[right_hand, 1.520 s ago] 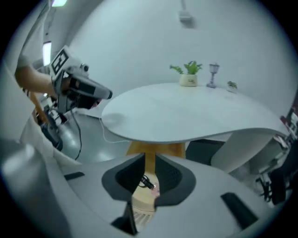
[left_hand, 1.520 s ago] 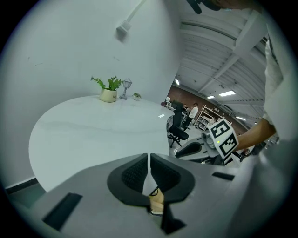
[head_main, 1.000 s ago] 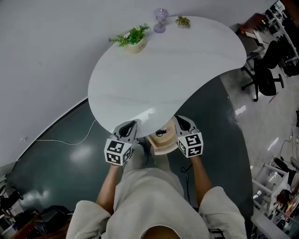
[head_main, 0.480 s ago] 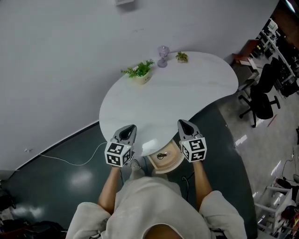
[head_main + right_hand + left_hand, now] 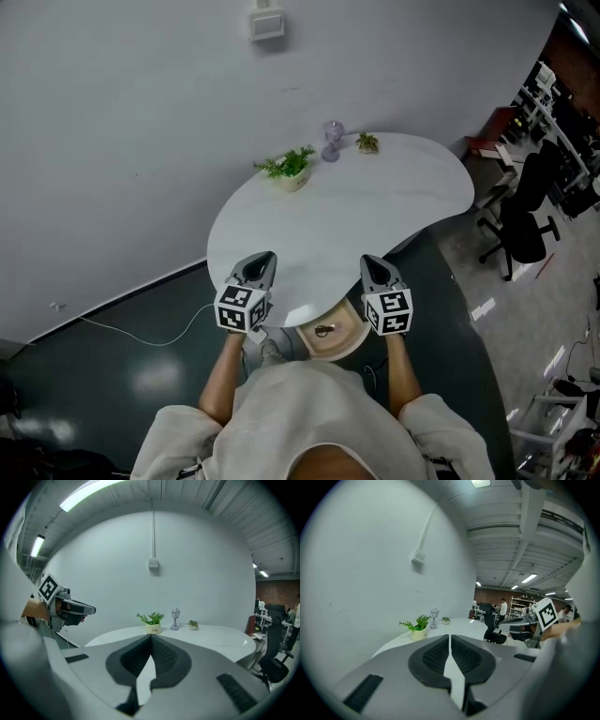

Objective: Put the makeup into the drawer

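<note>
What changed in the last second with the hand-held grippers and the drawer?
Both the left hand-held gripper and the right hand-held gripper lifted away from the open drawer, up past the table edge. Nothing was grasped or released; both are shut and empty. The drawer stays open with a small dark item inside.

The grey left gripper (image 5: pixel 450 637) has its black ribbed jaws closed together with nothing between them. Beyond lies a white rounded table (image 5: pixel 461 626) bearing a leafy green plant in a cream pot (image 5: pixel 417 629), a small grey lantern ornament (image 5: pixel 434 618) and a tiny potted plant (image 5: pixel 446 619). At the right is the right gripper (image 5: pixel 511 620).
</note>
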Available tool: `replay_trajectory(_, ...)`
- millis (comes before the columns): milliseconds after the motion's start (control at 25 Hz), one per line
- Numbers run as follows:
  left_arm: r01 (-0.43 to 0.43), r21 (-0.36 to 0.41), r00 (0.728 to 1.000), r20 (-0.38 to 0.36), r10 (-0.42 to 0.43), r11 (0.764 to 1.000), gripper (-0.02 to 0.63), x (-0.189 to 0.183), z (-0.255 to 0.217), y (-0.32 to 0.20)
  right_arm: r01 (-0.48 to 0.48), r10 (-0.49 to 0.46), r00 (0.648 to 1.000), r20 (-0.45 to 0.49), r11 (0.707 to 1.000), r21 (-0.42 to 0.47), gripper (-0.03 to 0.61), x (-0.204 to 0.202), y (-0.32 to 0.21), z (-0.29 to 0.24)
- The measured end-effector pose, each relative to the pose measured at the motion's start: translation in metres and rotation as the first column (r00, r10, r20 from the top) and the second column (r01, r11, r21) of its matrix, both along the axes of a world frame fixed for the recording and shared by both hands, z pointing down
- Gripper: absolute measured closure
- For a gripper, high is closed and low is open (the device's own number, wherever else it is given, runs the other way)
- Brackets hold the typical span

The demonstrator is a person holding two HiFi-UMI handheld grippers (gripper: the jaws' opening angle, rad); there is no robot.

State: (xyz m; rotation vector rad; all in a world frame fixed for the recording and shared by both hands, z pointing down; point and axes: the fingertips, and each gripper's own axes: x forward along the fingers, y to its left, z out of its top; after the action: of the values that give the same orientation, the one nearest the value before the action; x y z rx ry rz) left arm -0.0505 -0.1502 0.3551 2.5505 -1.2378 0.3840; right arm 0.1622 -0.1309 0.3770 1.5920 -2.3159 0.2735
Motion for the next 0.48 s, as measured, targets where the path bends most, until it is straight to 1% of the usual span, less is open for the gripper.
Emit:
replay_trajectory(160,0.007,-0.001,1.000,-0.005,-0.007,1.000,0.594,0.0026,-0.0006,0.0010,0.000,0.000,1.000,-0.012,1.000,-0.001,0.581,0.0009,0.0024,0.0005)
replay_trajectory(280,0.009,-0.004,1.000,-0.009,-0.009,1.000,0.594,0.0061,0.0023,0.0039,-0.003,0.003,1.000,-0.005,1.000,-0.007,0.581,0.0029,0.0054,0.0039)
replay_trajectory(480,0.008,-0.007,1.000,0.001,-0.008,1.000,0.594,0.0100,0.0065,0.0072,0.003,-0.004,1.000,-0.014,1.000,-0.019,0.581,0.0040,0.0100,0.0080)
